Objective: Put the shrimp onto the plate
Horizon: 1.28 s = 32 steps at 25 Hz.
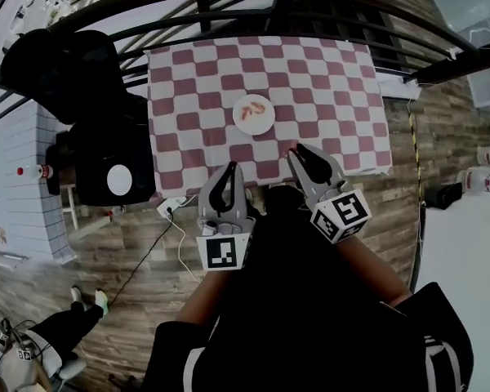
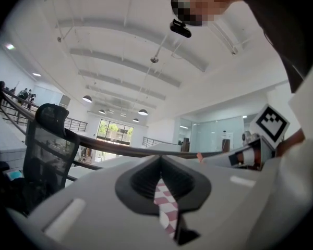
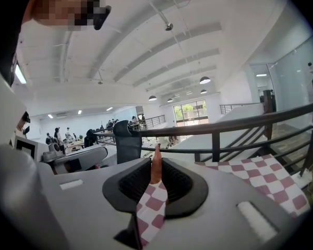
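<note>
Lying on the white plate (image 1: pixel 254 126) at the middle of the checked bench (image 1: pixel 343 96), the shrimp (image 1: pixel 251 109) is noted. The left tool (image 1: pixel 229 167) is closed and empty at the near bench edge. The right tool (image 1: pixel 295 149) is closed on a thin orange sliver (image 3: pixel 155 164).

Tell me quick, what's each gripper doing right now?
Left gripper: closed, holding nothing.
Right gripper: closed on a small orange shrimp.

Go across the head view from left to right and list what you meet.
Black chair → plate → right gripper, shut on a shrimp. The left gripper overlaps the plate's span, so it is left out.
</note>
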Each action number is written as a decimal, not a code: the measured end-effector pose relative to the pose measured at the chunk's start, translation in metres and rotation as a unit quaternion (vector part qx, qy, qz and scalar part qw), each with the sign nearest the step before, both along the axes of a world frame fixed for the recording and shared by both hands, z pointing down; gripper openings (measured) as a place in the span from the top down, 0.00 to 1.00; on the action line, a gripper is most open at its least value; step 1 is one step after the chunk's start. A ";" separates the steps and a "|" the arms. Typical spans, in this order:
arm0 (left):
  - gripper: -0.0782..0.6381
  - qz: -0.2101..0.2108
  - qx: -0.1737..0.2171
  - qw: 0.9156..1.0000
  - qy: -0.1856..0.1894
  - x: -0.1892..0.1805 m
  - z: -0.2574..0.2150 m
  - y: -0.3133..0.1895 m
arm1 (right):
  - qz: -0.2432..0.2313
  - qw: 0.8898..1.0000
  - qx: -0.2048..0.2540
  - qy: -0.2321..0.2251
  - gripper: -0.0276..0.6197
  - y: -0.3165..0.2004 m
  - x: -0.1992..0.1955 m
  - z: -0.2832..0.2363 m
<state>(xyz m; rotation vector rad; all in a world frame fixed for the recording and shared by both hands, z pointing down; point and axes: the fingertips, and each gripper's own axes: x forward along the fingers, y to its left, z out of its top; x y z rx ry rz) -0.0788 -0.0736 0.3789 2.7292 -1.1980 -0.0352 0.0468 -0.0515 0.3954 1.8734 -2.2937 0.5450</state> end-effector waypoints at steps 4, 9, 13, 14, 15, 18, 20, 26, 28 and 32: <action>0.88 0.000 -0.010 1.000 0.010 0.001 0.000 0.006 | -0.017 0.999 -0.028 -0.026 0.86 -0.013 0.009 0.015; 0.88 -0.019 -0.011 1.000 -0.014 0.016 0.006 0.000 | -0.071 0.995 -0.071 -0.011 0.86 -0.036 0.016 0.049; 0.88 -0.049 -0.025 0.998 -0.032 0.025 0.010 -0.014 | -0.129 0.986 -0.107 -0.014 0.86 -0.054 0.013 0.079; 0.88 -0.056 -0.029 0.997 -0.038 0.026 0.013 -0.018 | -0.141 0.984 -0.110 -0.013 0.86 -0.059 0.013 0.083; 0.88 -0.062 -0.033 0.997 -0.043 0.028 0.018 -0.022 | -0.152 0.982 -0.112 -0.010 0.86 -0.063 0.014 0.088; 0.88 -0.083 -0.041 0.995 -0.049 0.031 0.027 -0.034 | -0.171 0.978 -0.123 -0.002 0.86 -0.073 0.018 0.103; 0.88 -0.096 -0.040 0.993 -0.048 0.035 0.031 -0.042 | -0.184 0.974 -0.133 0.009 0.86 -0.080 0.022 0.115; 0.88 -0.120 -0.055 0.990 -0.043 0.052 0.050 -0.057 | -0.227 0.957 -0.174 0.036 0.86 -0.094 0.025 0.162; 0.88 -0.128 -0.059 0.989 -0.039 0.055 0.056 -0.062 | -0.238 0.953 -0.186 0.032 0.86 -0.097 0.024 0.177; 0.88 -0.153 -0.049 0.986 -0.050 0.054 0.062 -0.070 | -0.252 0.944 -0.206 0.058 0.86 -0.102 0.028 0.213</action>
